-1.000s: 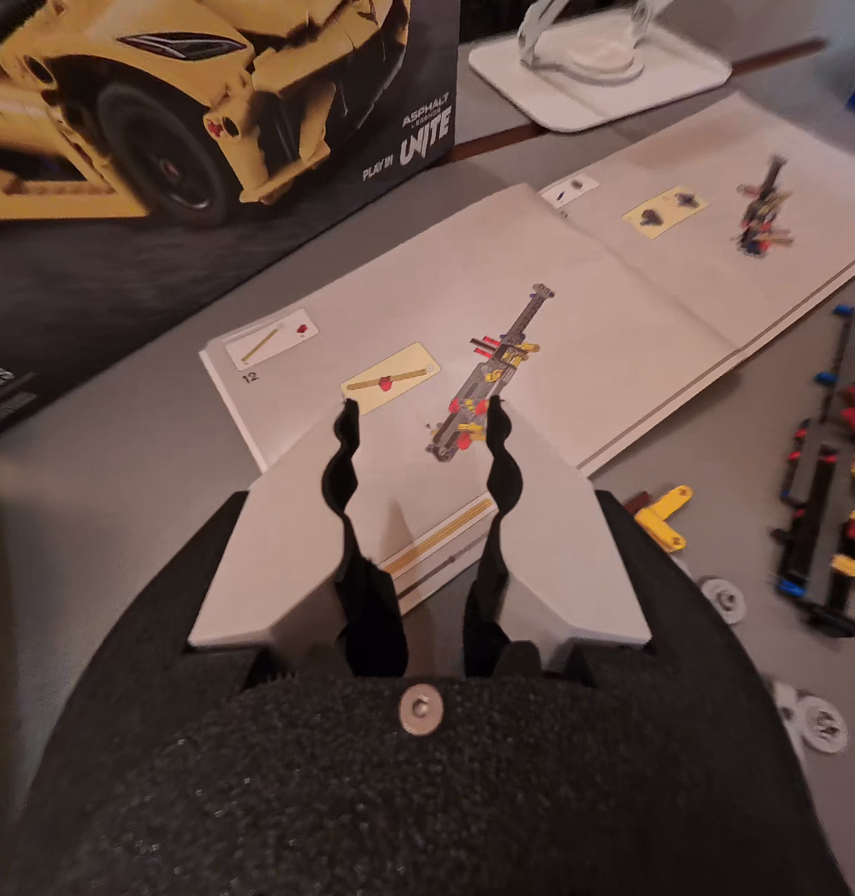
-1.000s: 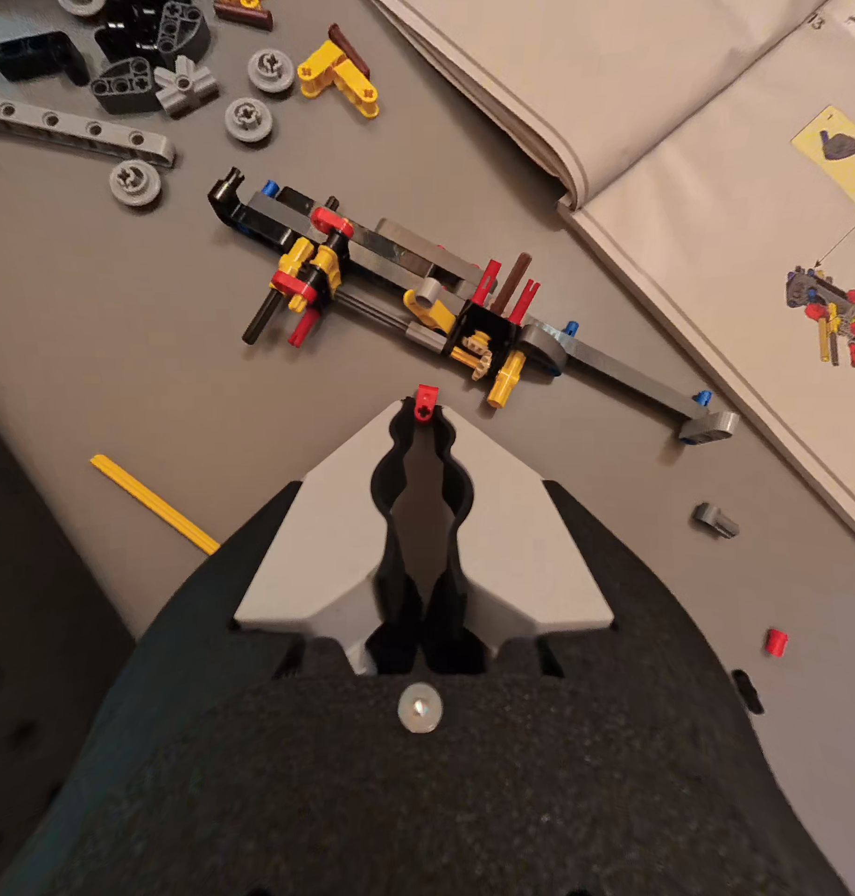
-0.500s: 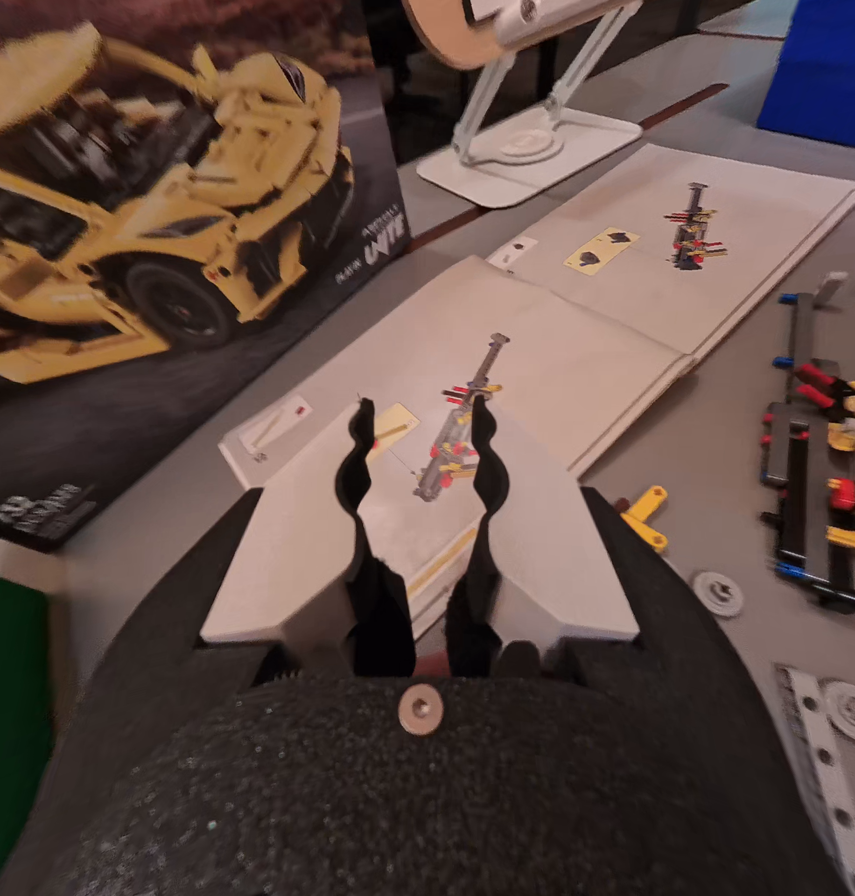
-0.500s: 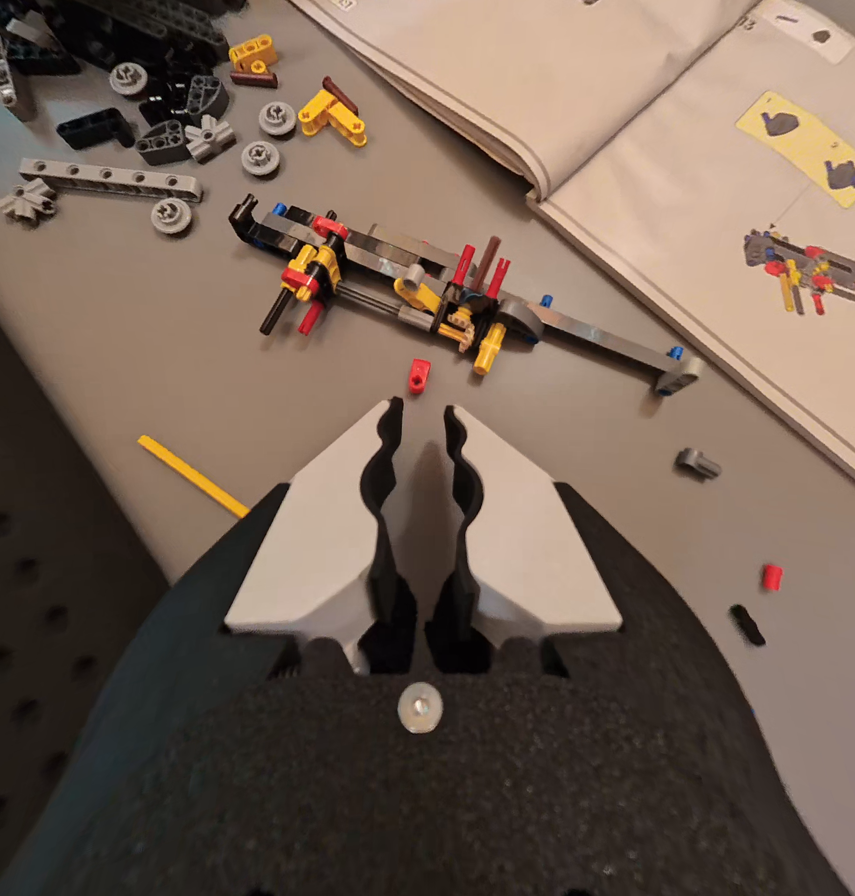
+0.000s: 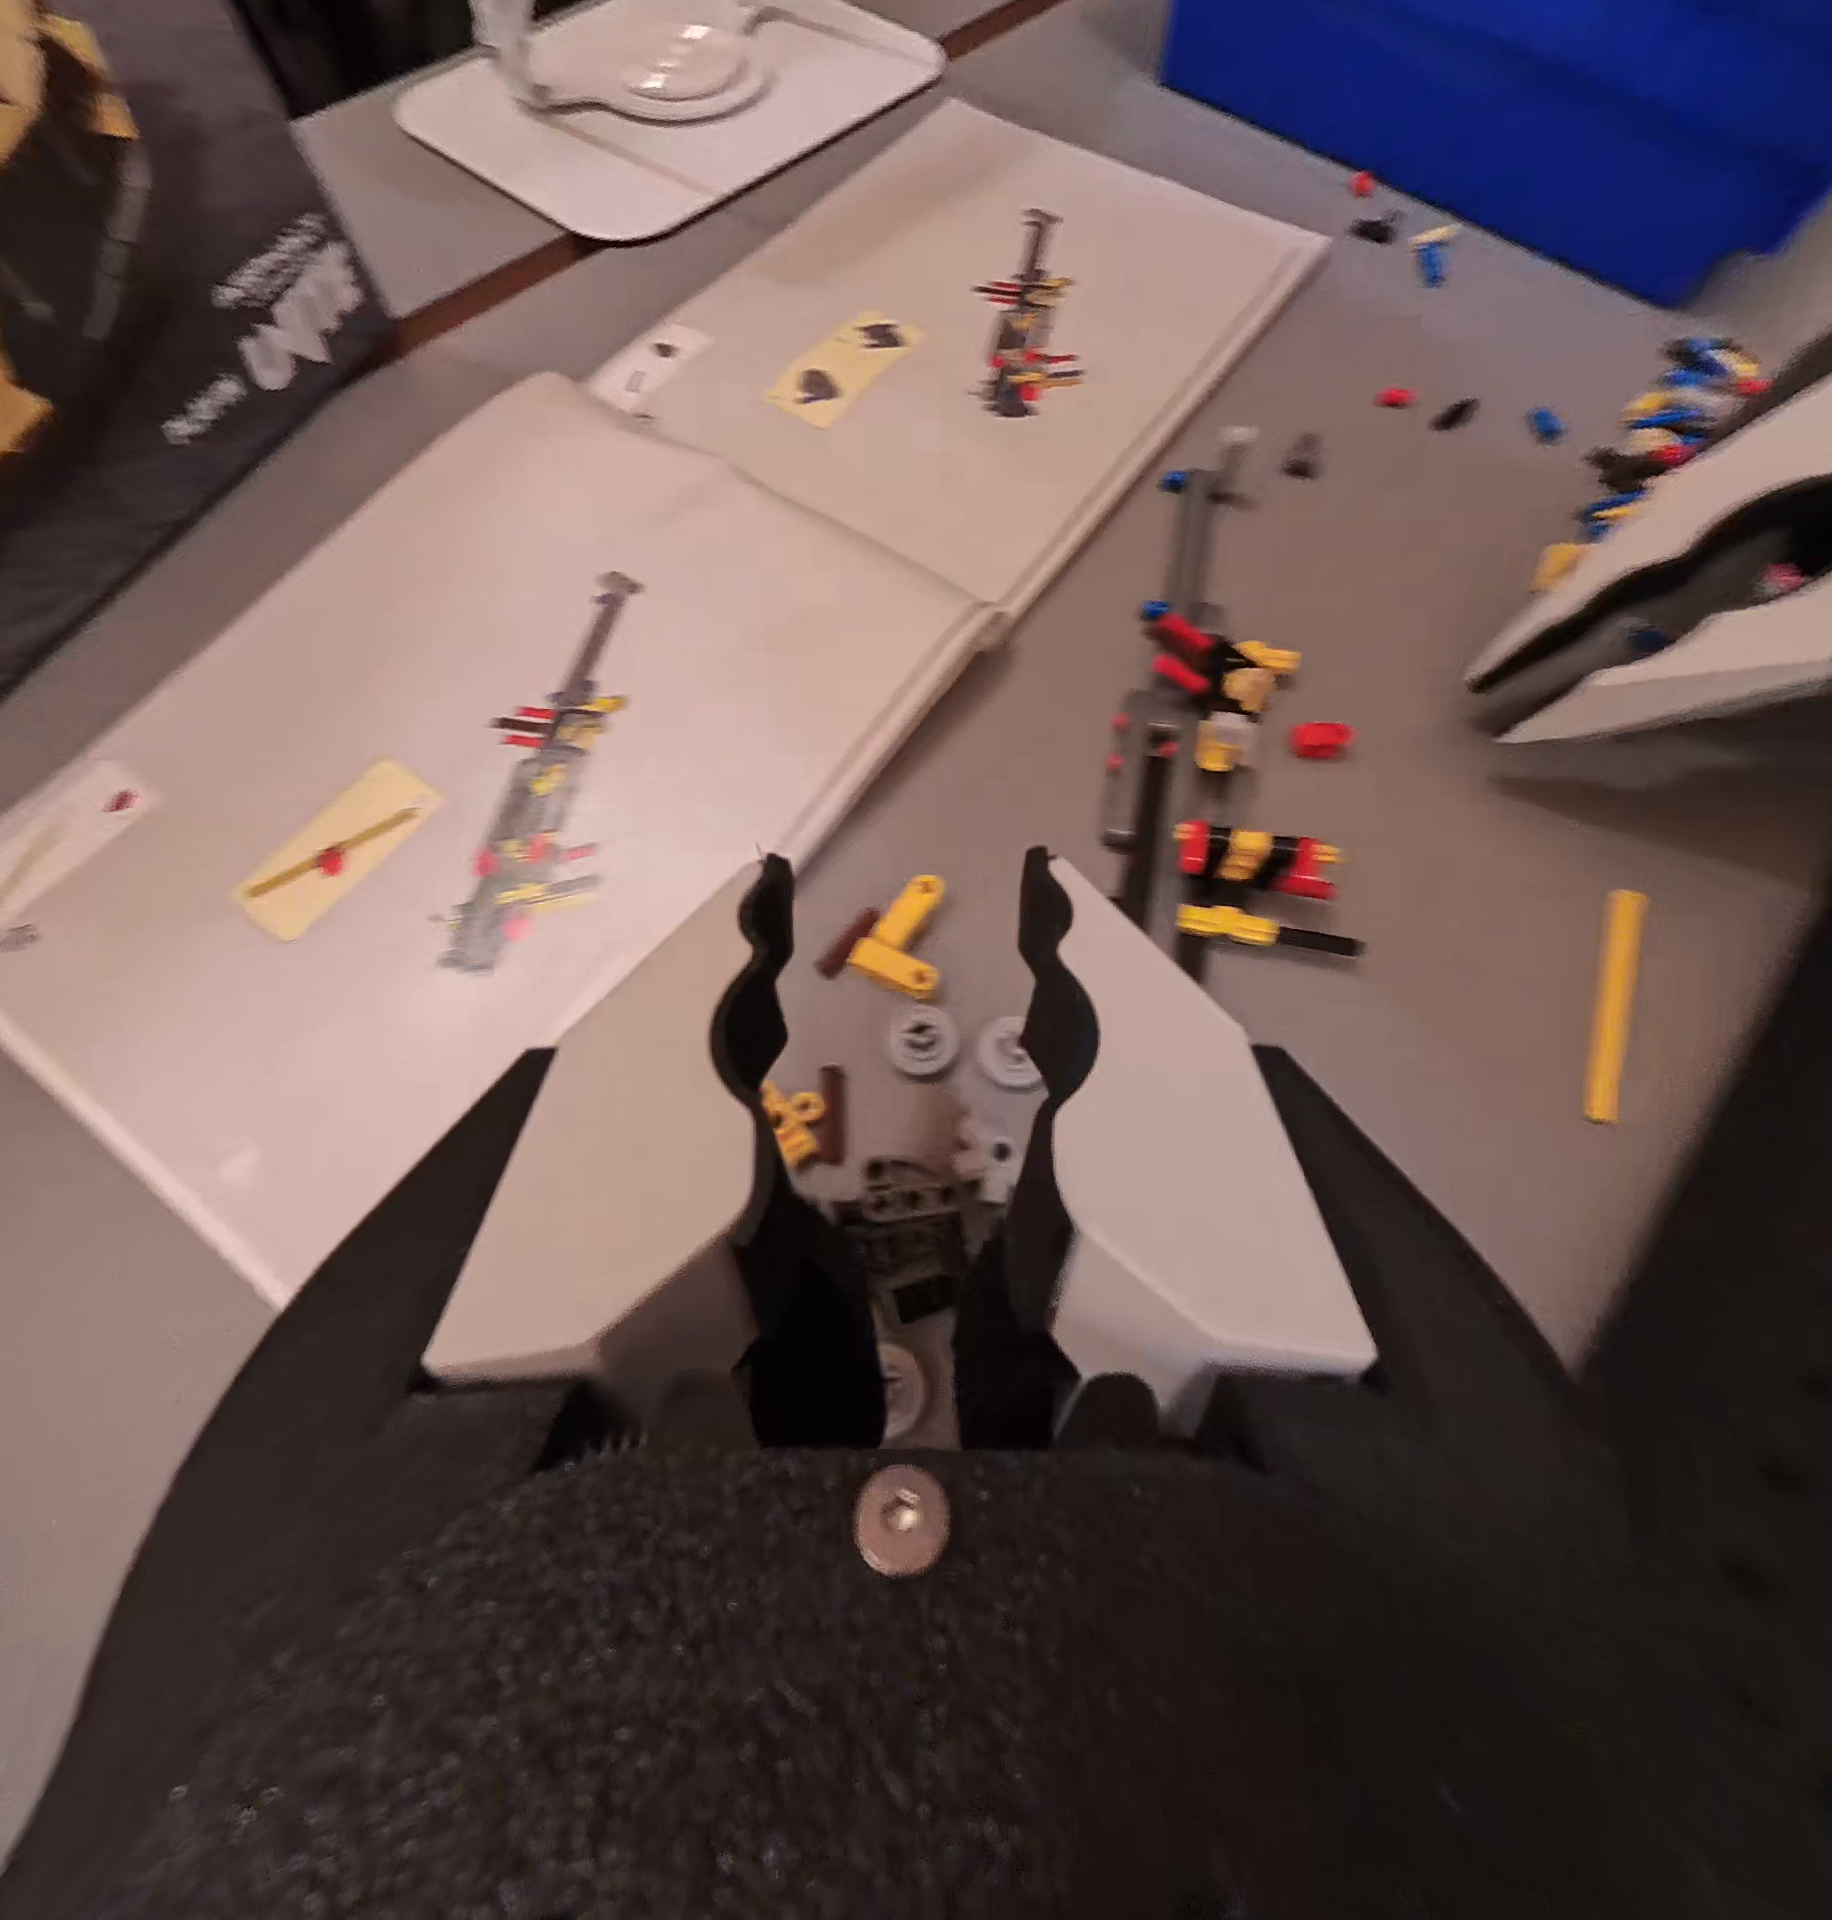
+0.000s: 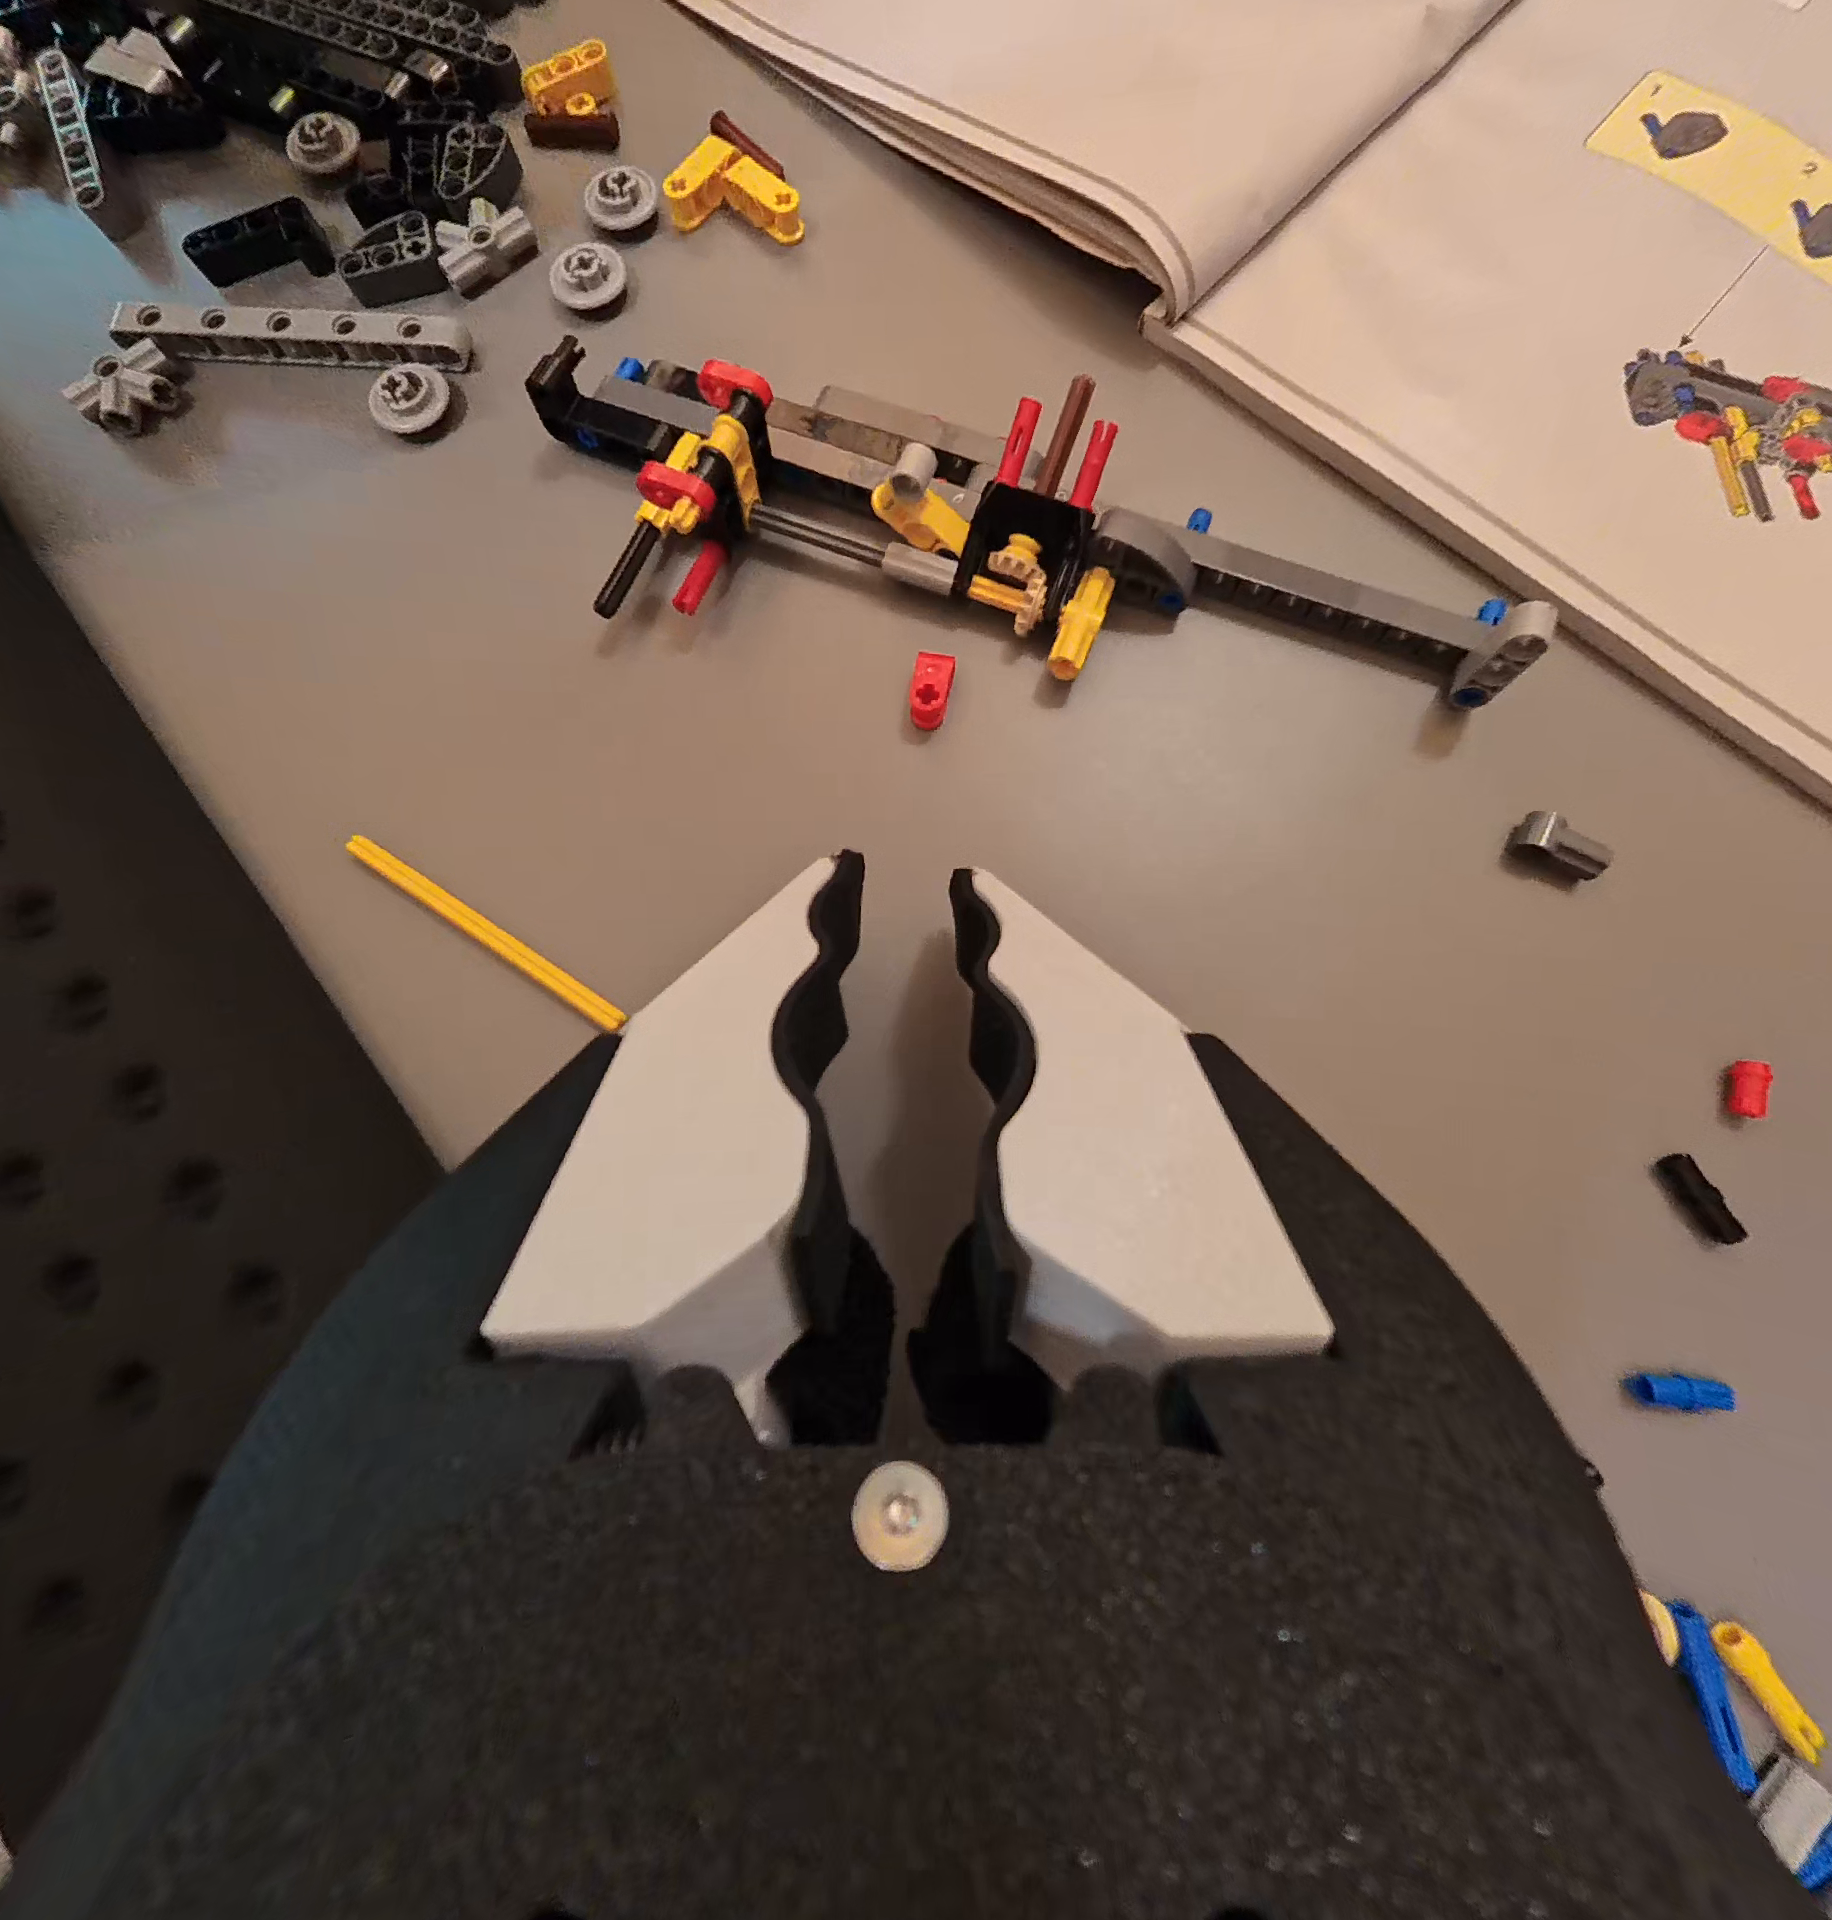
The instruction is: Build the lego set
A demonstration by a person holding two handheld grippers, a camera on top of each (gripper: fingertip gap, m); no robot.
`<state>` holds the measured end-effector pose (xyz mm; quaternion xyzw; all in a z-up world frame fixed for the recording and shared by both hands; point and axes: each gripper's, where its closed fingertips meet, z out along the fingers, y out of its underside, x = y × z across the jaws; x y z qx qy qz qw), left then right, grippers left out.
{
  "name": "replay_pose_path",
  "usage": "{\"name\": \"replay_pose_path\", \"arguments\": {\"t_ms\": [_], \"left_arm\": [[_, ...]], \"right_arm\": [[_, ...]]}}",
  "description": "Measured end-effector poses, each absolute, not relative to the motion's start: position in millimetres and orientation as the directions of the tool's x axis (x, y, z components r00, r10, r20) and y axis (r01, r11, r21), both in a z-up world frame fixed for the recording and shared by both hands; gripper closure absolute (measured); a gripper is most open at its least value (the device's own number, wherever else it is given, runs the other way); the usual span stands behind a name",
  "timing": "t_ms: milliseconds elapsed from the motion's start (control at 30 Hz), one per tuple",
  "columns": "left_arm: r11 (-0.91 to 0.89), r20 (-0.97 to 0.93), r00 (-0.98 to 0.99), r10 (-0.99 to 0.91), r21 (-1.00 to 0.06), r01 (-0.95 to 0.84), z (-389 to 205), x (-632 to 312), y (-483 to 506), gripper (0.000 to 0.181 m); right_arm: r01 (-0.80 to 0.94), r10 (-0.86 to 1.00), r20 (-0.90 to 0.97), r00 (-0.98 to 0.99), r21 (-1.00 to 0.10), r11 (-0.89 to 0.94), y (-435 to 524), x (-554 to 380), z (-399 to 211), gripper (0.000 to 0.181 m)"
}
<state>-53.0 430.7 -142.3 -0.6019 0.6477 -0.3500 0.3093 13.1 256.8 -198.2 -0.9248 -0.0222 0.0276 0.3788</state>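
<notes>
Right, both tongs hang over the grey desk with nothing in them. The right tongs stand slightly parted, a narrow gap between the tips, empty. The left tongs are spread wide, also empty, above a yellow angled piece and two grey round bushes.

The half-built lego assembly lies flat on the desk, just beyond the right tongs: a long grey and black beam with red, yellow and brown pegs sticking up from its middle. A small red connector sits loose on the near side of it, between the assembly and the right tongs, touching neither. A thin yellow axle lies near the desk's left edge, its near end running under the left finger of the right tongs.

To the far left there's a heap of black and grey beams, with a long grey holed beam beside it. On the right, scattered bits: a grey connector, a red pin, a black pin, a blue pin.

The instruction booklet lies open at the far right, close to the assembly's end. From the left wrist view, the set's box stands at the far left, a white stand base behind the booklet, a blue bin far right.
</notes>
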Motion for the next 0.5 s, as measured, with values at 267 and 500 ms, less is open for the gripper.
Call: {"name": "replay_pose_path", "arguments": {"t_ms": [267,500], "left_arm": [[0.148,0.02,-0.286,-0.958,-0.821,-0.551,-133,-58,370,0.149],[0.151,0.036,-0.31,-0.95,-0.816,-0.557,-138,-51,365,0.15]], "right_arm": [[0.024,0.07,-0.037,0.997,-0.695,-0.719,259,16,-200,0.165],[-0.055,0.042,-0.121,0.992,-0.7,-0.712,269,11,-200,0.165]]}}
